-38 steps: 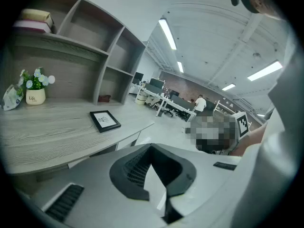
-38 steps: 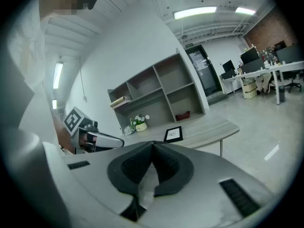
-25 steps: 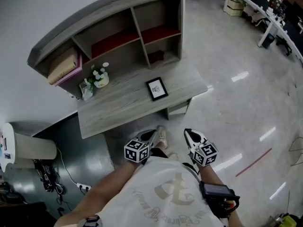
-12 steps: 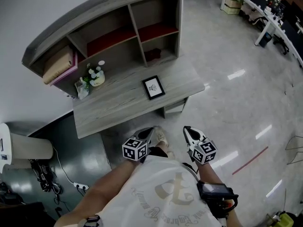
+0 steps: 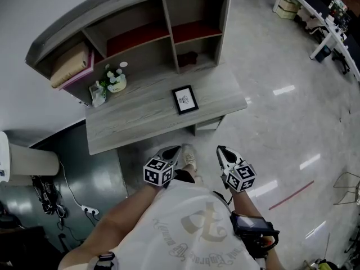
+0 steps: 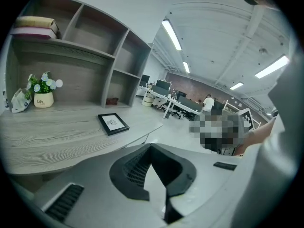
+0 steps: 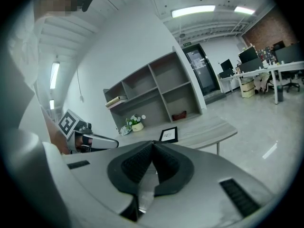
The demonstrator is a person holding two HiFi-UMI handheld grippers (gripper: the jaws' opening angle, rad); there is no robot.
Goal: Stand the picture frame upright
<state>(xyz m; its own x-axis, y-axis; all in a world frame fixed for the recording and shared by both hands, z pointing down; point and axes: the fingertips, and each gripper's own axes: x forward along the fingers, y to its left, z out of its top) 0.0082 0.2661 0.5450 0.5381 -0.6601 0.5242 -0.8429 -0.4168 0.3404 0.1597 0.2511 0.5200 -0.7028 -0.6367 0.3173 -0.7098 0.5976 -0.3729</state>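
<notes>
We are at the approach. The picture frame [image 5: 185, 99] lies flat and face up on the right half of the desk [image 5: 129, 122], in front of the lower right compartment of the shelf unit [image 5: 163, 21]. It sits well apart from the flower pot [image 5: 116, 83] at the far left.

The left claw [image 5: 175, 149] and the right claw [image 5: 220, 149] hang close to our body, above the floor, short of the near edge of the desk and well apart from the frame. In each claw's own view the jaws are pressed together with nothing between them.

To do this step well, we judge that we should:
- come in square to the desk;
- open the jaws before we reach the frame, not over it;
- steady one edge with one claw while the other takes the opposite edge, because a flat frame on smooth wood is likely to slide;
- tip it up slowly and let go only once it rests on its own.

We cannot tell from here whether it has a back stand, so the shelf unit behind may have to prop it.

Against the earlier head views, the desk and shelf unit now sit a little further right in the picture, and more of the right side panel of the shelf unit shows. Both claws lie slightly higher in the picture, a touch nearer the desk edge. The frame is as flat as it was, in the same spot on the desk, and both claws are as tightly closed and empty as before.
</notes>
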